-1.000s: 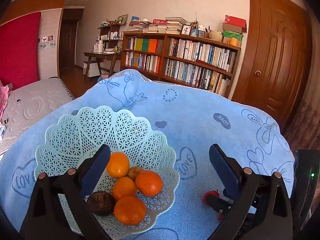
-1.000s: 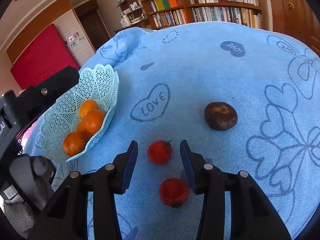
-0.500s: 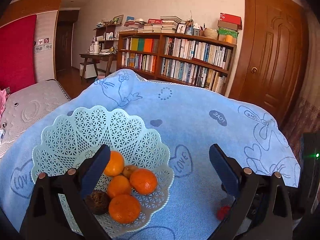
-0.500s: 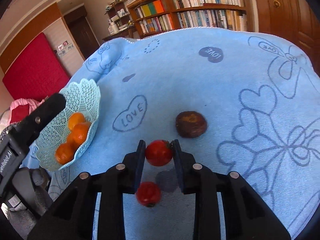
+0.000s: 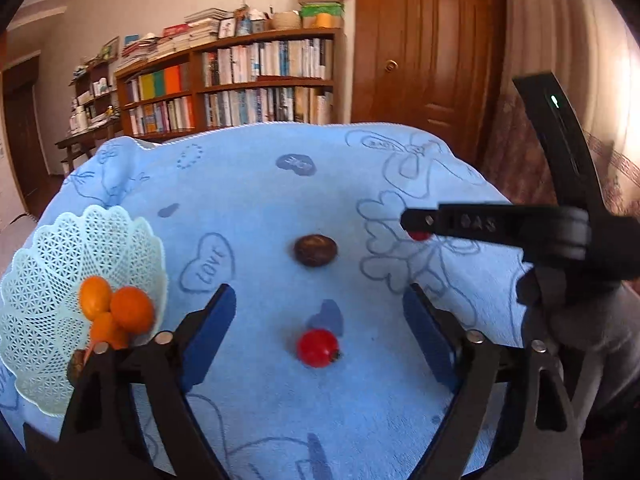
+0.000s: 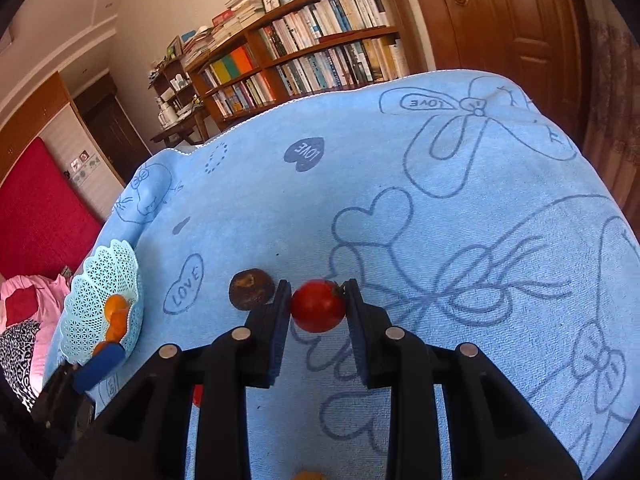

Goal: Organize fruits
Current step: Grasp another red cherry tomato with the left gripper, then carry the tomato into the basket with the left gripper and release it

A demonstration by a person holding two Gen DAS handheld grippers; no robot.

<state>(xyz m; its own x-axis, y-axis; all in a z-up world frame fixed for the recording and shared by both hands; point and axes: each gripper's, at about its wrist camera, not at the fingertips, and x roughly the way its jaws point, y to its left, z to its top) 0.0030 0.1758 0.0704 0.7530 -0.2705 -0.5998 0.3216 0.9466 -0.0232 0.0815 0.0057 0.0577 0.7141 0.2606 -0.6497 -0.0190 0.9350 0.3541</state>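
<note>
Now the right gripper (image 6: 318,300) pinches a red tomato (image 6: 318,306) above the blue towel (image 6: 440,200), beside a brown fruit (image 6: 251,289). Meanwhile the left gripper (image 5: 318,326) hangs spread wide over a second tomato (image 5: 318,347), with the mesh basket (image 5: 48,248) of oranges (image 5: 132,308) at its left.

My left gripper (image 5: 316,328) has black angular arms, blue finger pads (image 5: 210,326) and round silver screws. My right gripper (image 6: 318,306) matches; its black body carries a small green light.
</note>
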